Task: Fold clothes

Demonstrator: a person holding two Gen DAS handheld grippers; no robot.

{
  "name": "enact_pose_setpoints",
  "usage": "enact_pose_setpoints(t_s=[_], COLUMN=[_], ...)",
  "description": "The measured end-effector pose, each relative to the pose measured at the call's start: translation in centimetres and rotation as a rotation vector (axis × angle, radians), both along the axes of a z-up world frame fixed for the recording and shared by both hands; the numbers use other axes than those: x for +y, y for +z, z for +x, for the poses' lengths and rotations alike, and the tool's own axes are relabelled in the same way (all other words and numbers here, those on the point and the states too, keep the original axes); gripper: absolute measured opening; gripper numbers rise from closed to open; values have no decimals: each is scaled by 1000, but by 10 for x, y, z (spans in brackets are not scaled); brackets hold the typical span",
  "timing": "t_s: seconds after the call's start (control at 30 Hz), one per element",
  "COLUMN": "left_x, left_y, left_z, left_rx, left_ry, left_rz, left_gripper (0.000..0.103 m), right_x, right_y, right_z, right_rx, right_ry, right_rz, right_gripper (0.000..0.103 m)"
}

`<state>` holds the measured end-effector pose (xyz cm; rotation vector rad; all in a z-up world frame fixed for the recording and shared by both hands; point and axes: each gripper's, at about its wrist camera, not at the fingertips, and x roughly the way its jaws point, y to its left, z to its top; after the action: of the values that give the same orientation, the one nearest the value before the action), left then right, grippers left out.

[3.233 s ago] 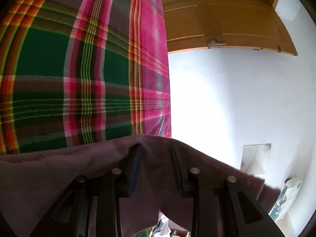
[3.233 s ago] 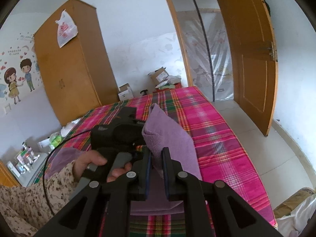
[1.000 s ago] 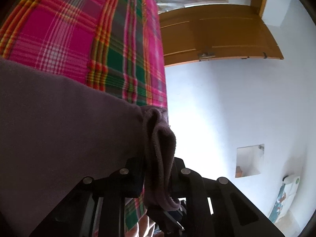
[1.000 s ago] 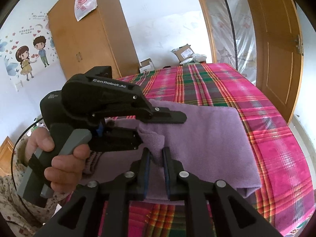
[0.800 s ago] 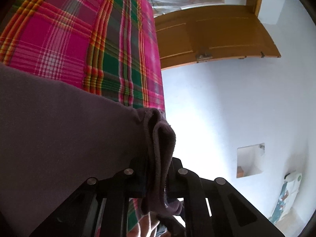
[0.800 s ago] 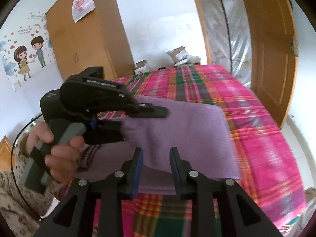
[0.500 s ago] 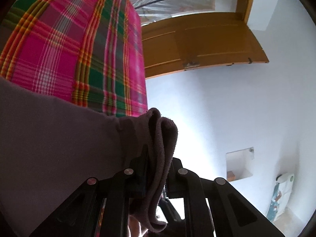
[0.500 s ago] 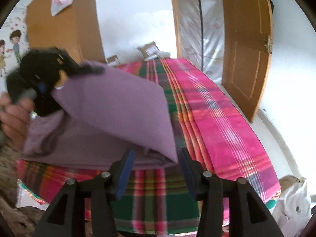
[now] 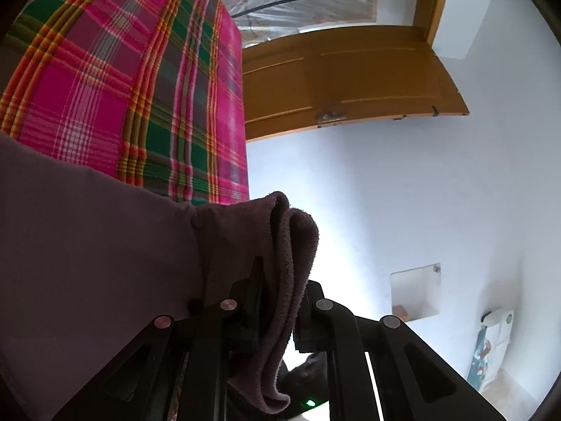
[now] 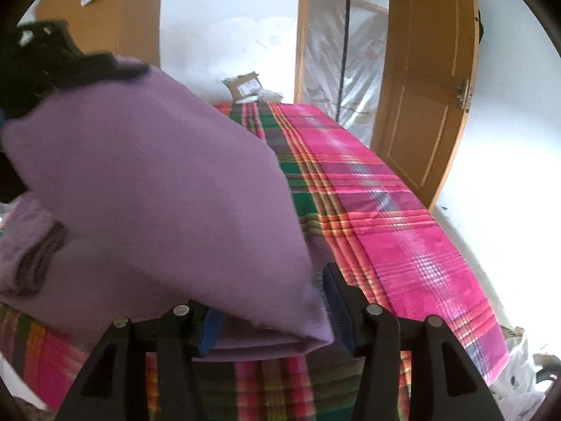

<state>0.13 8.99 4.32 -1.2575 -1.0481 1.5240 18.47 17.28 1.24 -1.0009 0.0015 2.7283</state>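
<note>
Over plaid bed (image 10: pixel 403 217) | left claw (image 9: pixel 277 301) pinches purple garment (image 10: pixel 157 210) | right claw (image 10: pixel 271 307) wide

Plaid bed cover (image 10: pixel 403 231); open wooden door (image 10: pixel 426 105); wardrobe (image 10: pixel 140 17); cardboard box (image 10: pixel 245 86) beyond bed.

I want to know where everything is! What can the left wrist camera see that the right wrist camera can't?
Only the left wrist view shows the left tool pinching the purple garment's bunched edge, and a small recess in the white wall.

Only the right wrist view shows the open right tool, a cardboard box and a wooden wardrobe.

Both show the garment, the plaid bed cover and the wooden door.
</note>
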Motion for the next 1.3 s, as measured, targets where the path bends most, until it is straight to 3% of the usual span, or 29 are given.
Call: enact_pose_setpoints(t_s=[0.23, 0.63, 0.93, 1.17, 1.3], left_x=[-14, -49, -53, -69, -63], left_y=[-16, -36, -60, -68, -70], left_z=[8, 15, 4, 8, 4], left_rx=[-5, -9, -68, -82, -92], left_ry=[14, 94, 121, 152, 160], left_rz=[-22, -153, -227, -247, -246], left_gripper=[13, 10, 10, 10, 10], right_x=[17, 27, -4, 17, 14], right_y=[-2, -1, 8, 31, 31], right_z=[14, 32, 46, 58, 42], right_rx=[-10, -51, -107, -34, -15], right_ry=[-70, -19, 80, 150, 117], right_rz=[63, 11, 173, -83, -134], right_gripper=[54, 55, 55, 55, 54])
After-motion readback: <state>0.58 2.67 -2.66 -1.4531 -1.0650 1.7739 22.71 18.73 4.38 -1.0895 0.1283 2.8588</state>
